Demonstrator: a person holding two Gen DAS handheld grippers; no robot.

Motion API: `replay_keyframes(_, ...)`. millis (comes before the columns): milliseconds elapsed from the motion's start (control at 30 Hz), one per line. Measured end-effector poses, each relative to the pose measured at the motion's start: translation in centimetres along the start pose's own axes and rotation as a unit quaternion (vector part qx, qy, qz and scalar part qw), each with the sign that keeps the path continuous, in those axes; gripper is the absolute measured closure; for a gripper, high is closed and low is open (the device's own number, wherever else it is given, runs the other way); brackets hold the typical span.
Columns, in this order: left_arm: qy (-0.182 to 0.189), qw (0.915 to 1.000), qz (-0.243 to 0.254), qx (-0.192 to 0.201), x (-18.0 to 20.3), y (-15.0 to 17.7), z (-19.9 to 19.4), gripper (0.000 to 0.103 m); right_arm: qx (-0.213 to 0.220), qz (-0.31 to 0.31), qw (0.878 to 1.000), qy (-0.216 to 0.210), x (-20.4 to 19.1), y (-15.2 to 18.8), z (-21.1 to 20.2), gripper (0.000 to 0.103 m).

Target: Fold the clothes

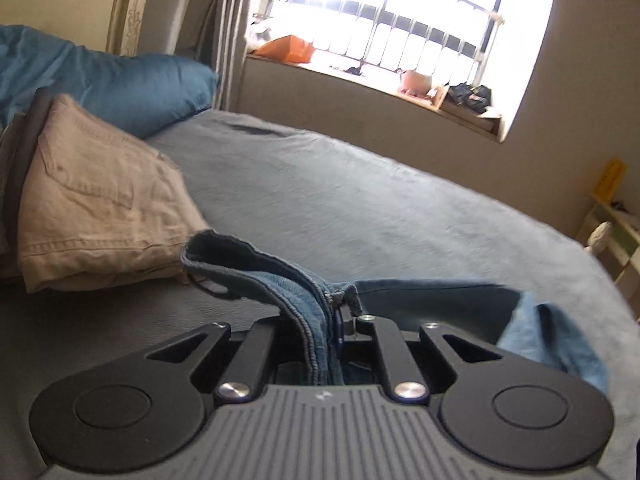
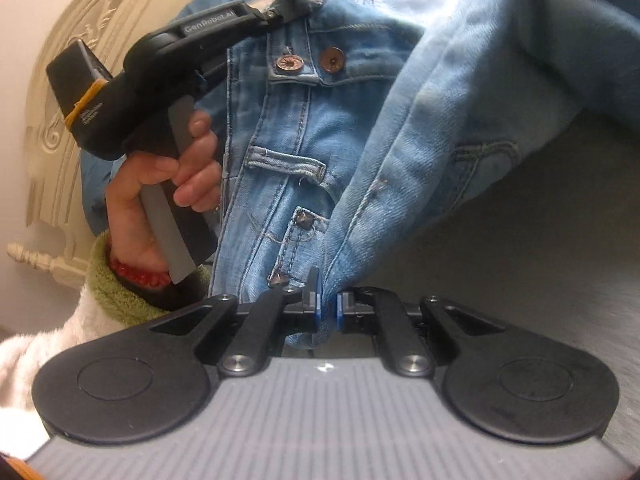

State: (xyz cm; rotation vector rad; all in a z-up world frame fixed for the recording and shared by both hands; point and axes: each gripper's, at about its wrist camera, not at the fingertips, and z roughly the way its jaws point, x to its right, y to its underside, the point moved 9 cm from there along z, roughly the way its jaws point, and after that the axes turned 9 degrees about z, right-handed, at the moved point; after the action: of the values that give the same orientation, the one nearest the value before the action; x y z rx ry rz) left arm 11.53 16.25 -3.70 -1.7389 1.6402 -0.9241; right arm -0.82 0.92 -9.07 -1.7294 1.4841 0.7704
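A pair of blue jeans (image 2: 360,128) is held up between both grippers over the bed. In the left wrist view my left gripper (image 1: 340,320) is shut on the jeans' waistband (image 1: 296,292), which rises in a fold from between the fingers. In the right wrist view my right gripper (image 2: 328,304) is shut on a denim fold near the pocket rivets. The left gripper (image 2: 280,12) shows at upper left there, a hand (image 2: 160,192) on its handle, its tip clamped on the waistband corner. The buttons (image 2: 310,60) face the right camera.
A folded beige garment (image 1: 100,204) lies on the grey-blue bedspread (image 1: 360,200) to the left, with a blue pillow (image 1: 132,88) and cream headboard (image 1: 72,4) behind. A window sill (image 1: 380,80) with clutter is beyond the bed. Shelves (image 1: 616,224) stand at right.
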Motion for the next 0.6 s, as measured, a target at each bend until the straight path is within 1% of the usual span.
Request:
replay_keyframes(100,-0.012,0.9997,0.000,-0.020,-1.4,1.2,1.9,0.091,-0.004,-0.002,1.000,0.004,0.4,-0.1,2.0,0.094)
replay_keyframes(133,-0.016,0.9995,0.006,-0.027,-1.6,1.7,2.4,0.090,-0.006,0.004,1.000,0.006,0.6,-0.1,2.6,0.093)
replay_keyframes(200,-0.025,0.9988,0.016,-0.039,-2.2,2.5,3.2,0.085,-0.011,0.017,1.000,0.008,1.2,0.1,3.3,0.087)
replay_keyframes(233,-0.029,0.9986,0.018,-0.040,-2.4,2.8,3.1,0.081,-0.015,0.024,1.000,0.011,1.6,0.4,3.5,0.080)
replay_keyframes(267,-0.032,0.9985,0.020,-0.040,-2.7,3.0,3.0,0.072,-0.018,0.029,0.999,0.012,1.9,0.6,3.5,0.071)
replay_keyframes(300,-0.035,0.9983,0.021,-0.041,-3.0,3.2,2.9,0.067,-0.018,0.033,0.999,0.010,2.2,0.7,3.3,0.067)
replay_keyframes(367,-0.043,0.9979,0.018,-0.046,-3.7,3.4,2.4,0.043,-0.015,0.042,0.999,0.001,2.6,0.9,2.5,0.054)
replay_keyframes(433,-0.050,0.9972,0.012,-0.055,-4.4,3.7,1.8,0.040,-0.009,0.050,0.999,-0.012,2.9,0.3,1.6,0.049)
replay_keyframes(500,-0.051,0.9972,0.012,-0.053,-4.5,3.8,0.5,0.039,0.000,0.055,0.998,-0.021,3.2,0.0,0.2,0.046)
replay_keyframes(600,-0.053,0.9972,0.012,-0.051,-4.7,3.9,-1.3,0.032,0.021,0.047,0.998,-0.027,3.6,-0.5,-2.3,0.042)
